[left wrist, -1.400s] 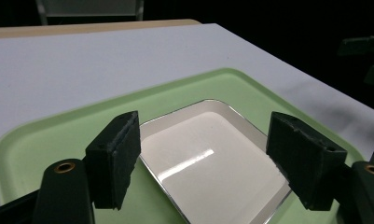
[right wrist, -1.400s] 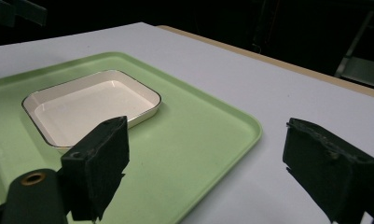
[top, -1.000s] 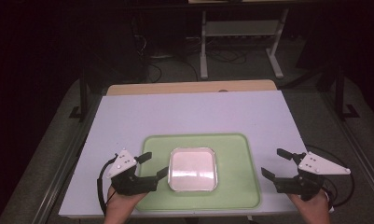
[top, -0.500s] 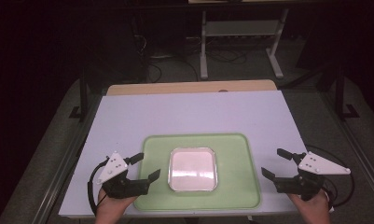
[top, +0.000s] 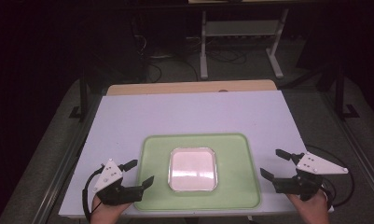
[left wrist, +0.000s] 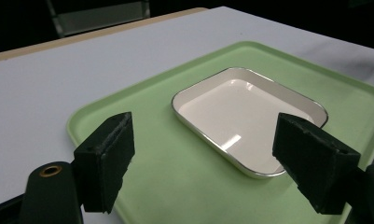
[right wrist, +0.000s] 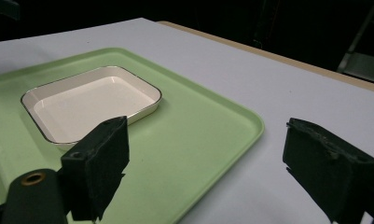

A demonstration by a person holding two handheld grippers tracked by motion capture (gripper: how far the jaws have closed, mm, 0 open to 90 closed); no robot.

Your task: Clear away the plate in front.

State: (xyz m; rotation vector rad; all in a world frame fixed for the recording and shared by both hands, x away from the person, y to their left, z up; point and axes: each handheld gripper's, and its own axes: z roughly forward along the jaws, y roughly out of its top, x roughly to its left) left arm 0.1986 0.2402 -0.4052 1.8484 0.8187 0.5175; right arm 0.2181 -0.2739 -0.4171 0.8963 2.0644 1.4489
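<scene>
A light green tray (top: 240,158) lies on the white table near its front edge, and a shallow white square dish (top: 192,169) with a metal rim rests in its middle. The dish (left wrist: 243,116) is empty. My left gripper (top: 139,172) hovers at the tray's front left corner, open, with nothing between its jaws. At the tray's right side, just off its edge, my right gripper (top: 274,164) is open and holds nothing. From that side the tray (right wrist: 208,140) and the dish (right wrist: 89,100) lie ahead and to the left.
The white table top (top: 194,114) stretches behind the tray, with a wooden strip (top: 189,87) along its far edge. A metal rack (top: 243,32) and cables stand on the dark floor beyond. Black frame rails run along both sides of the table.
My left gripper has drawn back to the left, from over the tray's left part to its front left corner. The right gripper has stayed in place.
</scene>
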